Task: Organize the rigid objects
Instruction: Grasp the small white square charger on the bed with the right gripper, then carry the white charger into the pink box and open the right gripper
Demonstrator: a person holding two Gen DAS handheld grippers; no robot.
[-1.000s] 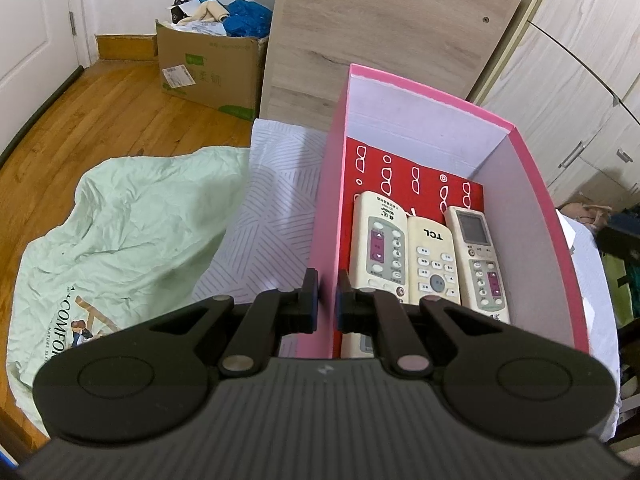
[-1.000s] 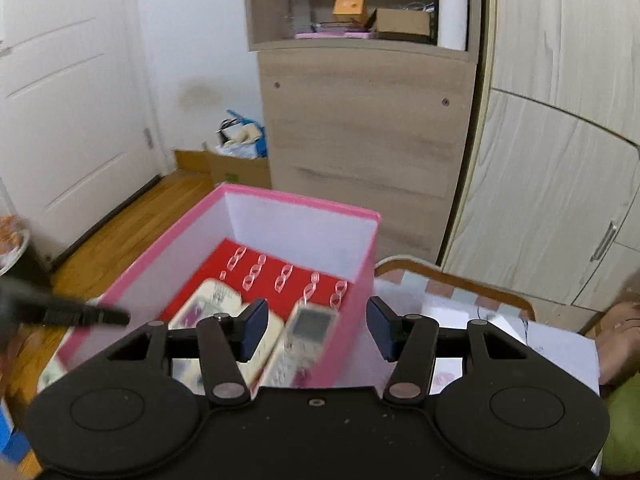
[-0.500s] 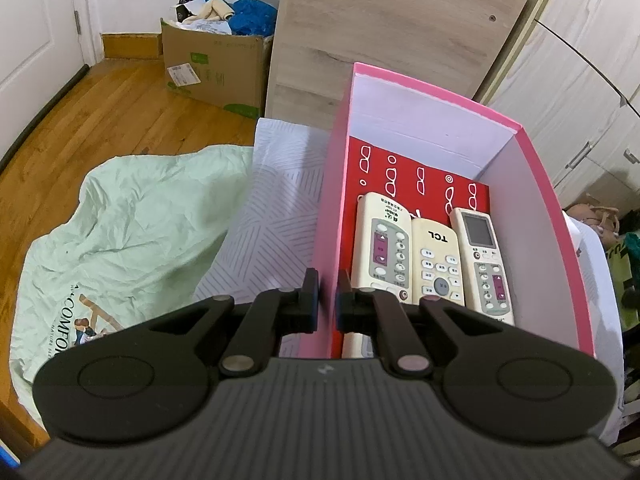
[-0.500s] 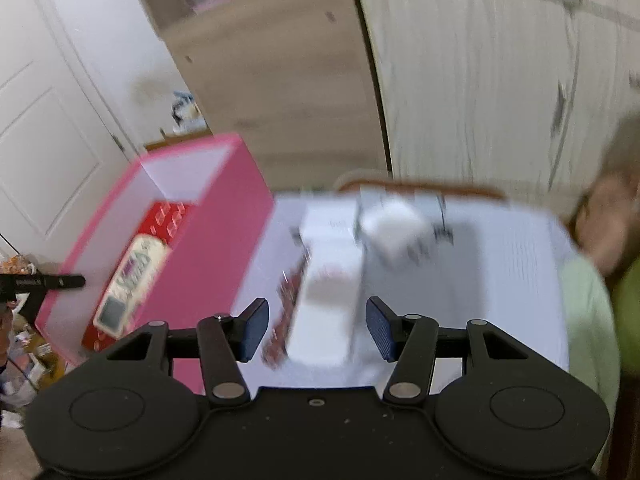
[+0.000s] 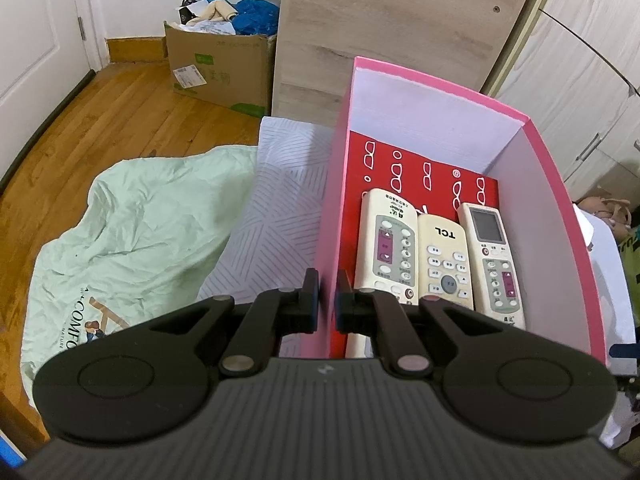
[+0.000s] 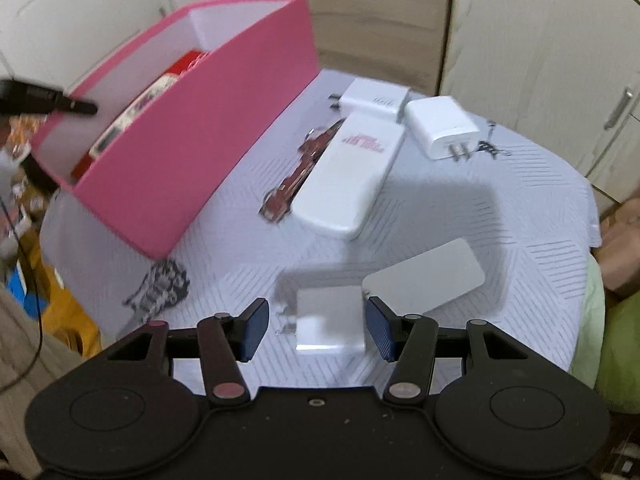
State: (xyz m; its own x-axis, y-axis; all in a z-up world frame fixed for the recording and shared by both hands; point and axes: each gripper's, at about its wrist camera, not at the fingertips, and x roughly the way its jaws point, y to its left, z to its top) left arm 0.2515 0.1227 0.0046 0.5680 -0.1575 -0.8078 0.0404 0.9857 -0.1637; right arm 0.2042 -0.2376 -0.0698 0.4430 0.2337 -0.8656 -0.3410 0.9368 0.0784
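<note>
A white charger (image 6: 330, 322) lies untouched between the right gripper's (image 6: 318, 330) wide-spread fingers.

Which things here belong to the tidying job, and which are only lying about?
Job:
- pink box, its wall clamped by the left tongs
- three remotes inside it
- white charger between the open right tongs
- two more chargers
- white remote
- red tool

Lying about:
- cardboard box
- green sheet
- cupboards
</note>
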